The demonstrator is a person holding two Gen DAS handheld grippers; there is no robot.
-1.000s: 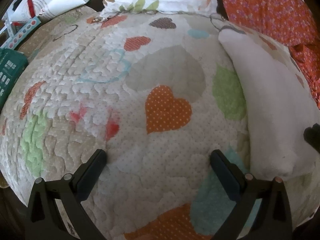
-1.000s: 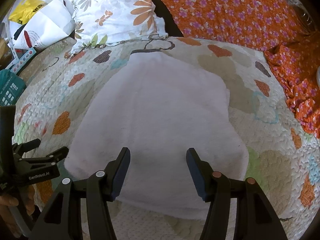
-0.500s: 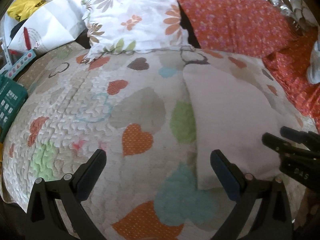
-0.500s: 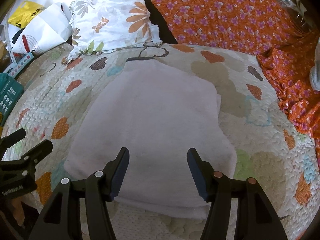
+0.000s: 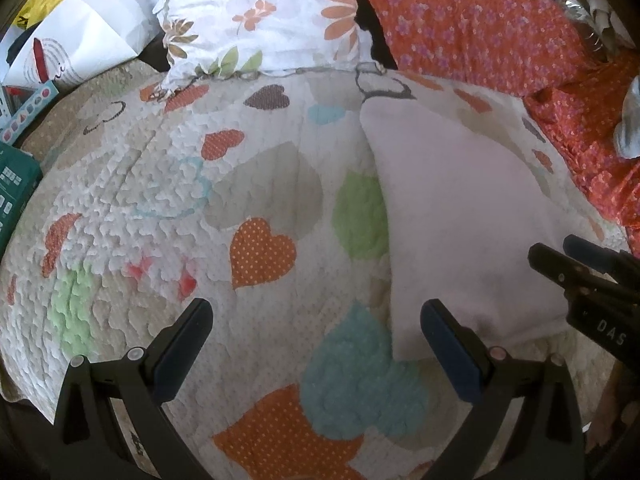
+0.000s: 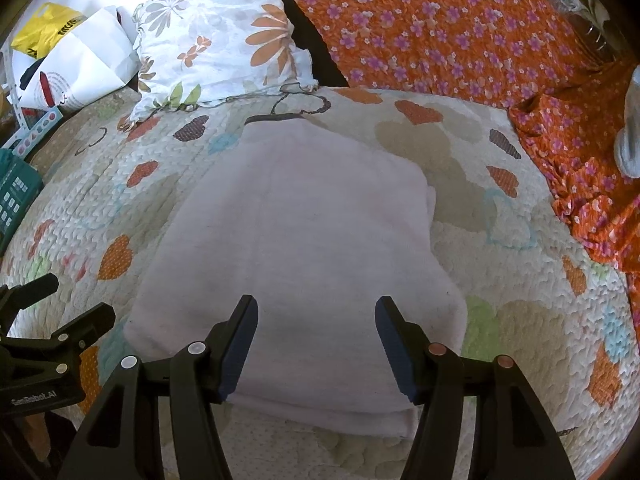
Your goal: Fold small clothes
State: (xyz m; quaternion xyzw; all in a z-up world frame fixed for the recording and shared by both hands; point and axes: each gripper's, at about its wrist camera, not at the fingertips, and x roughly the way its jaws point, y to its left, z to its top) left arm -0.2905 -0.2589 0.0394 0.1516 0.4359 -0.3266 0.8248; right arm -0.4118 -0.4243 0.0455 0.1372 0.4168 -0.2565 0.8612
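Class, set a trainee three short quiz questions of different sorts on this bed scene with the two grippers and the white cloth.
1. True or false: the right gripper grips the white cloth.
2. What lies under the cloth: A quilt, B floral pillow, C green basket?
3. Fill in: the left gripper hangs over the ____.

Key: 1 false, its jaws stand open above it; 2 A; 3 quilt.

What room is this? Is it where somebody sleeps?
Most likely a bedroom, yes. A quilted bedspread with hearts covers what looks like a bed, a flowered pillow lies at its far end, and a folded white cloth rests on top.
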